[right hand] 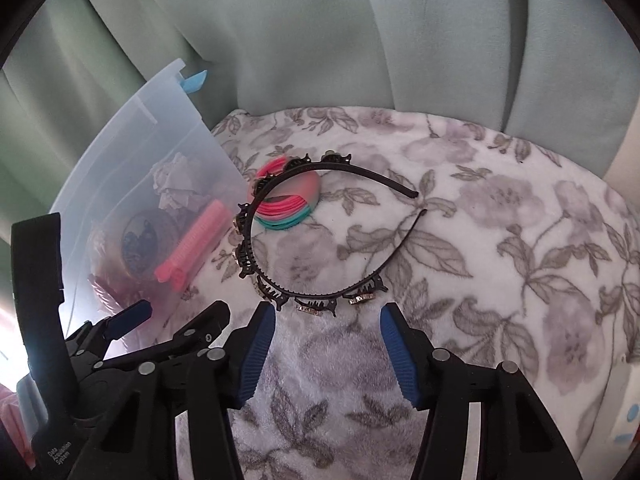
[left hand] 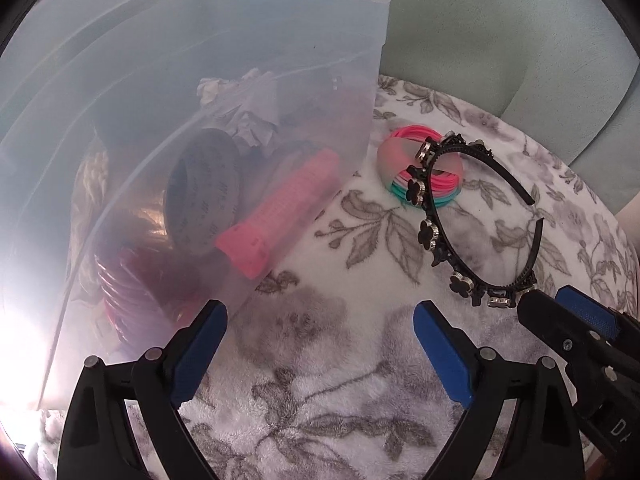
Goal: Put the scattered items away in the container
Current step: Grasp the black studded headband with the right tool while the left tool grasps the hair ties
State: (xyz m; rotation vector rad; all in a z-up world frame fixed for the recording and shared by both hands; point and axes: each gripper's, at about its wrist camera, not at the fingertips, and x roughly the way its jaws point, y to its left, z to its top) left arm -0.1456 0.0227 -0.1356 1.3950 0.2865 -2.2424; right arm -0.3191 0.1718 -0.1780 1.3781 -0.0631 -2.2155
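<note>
With a pink roller (right hand: 188,242) already in the clear plastic container (right hand: 132,152), the black flowered headband (right hand: 256,268) just ahead of the spread, empty right claw (right hand: 327,314) and the pink-and-teal bands (right hand: 286,210) beyond remain out.

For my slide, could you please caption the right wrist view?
Open right gripper nears a black headband on the floral blanket, beside a translucent container.

Open floral blanket (right hand: 500,240) is lying to the right of the black headband (right hand: 320,236), leaving broad free room there. On the left, the translucent container (right hand: 132,168) is standing close beside the headband, its wall narrowing any approach from that side. The bundle of pink and teal bands (right hand: 288,208) is sitting under the headband's far arc, crowding that end. The left gripper (right hand: 176,320) is hovering just beside the right gripper (right hand: 328,312), pinching the near-left gap. Green cushions (right hand: 360,40) are closing off the back.
</note>
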